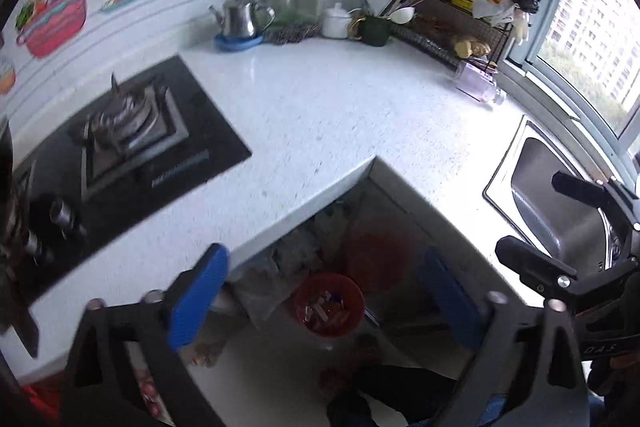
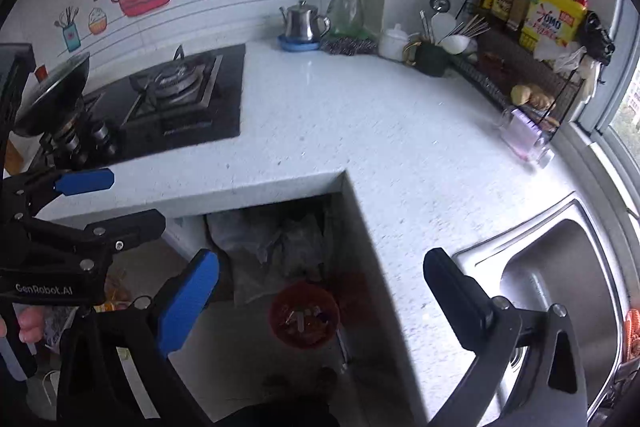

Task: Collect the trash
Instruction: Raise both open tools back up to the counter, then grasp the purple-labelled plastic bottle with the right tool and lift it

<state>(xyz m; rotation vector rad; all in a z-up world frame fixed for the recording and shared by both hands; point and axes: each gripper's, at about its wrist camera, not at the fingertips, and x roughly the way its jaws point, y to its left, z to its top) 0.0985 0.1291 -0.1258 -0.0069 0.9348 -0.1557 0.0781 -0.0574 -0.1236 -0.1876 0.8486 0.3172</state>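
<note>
A red trash bin (image 1: pixel 330 307) with several scraps inside stands on the floor below the inner corner of the white L-shaped countertop (image 1: pixel 320 107); it also shows in the right wrist view (image 2: pixel 305 315). My left gripper (image 1: pixel 324 297) is open and empty, high above the bin. My right gripper (image 2: pixel 320 299) is open and empty, also above the bin; it shows at the right edge of the left wrist view (image 1: pixel 560 219). The left gripper shows at the left of the right wrist view (image 2: pixel 116 201).
A gas hob (image 2: pixel 172 95) lies at the left, a steel sink (image 2: pixel 560 287) at the right. A kettle (image 2: pixel 304 21), white jar, utensil cup (image 2: pixel 432 57) and a wire rack (image 2: pixel 532 67) with bottles line the back. A clear purplish container (image 2: pixel 524 139) lies by the rack. Plastic bags (image 2: pixel 272 243) sit under the counter.
</note>
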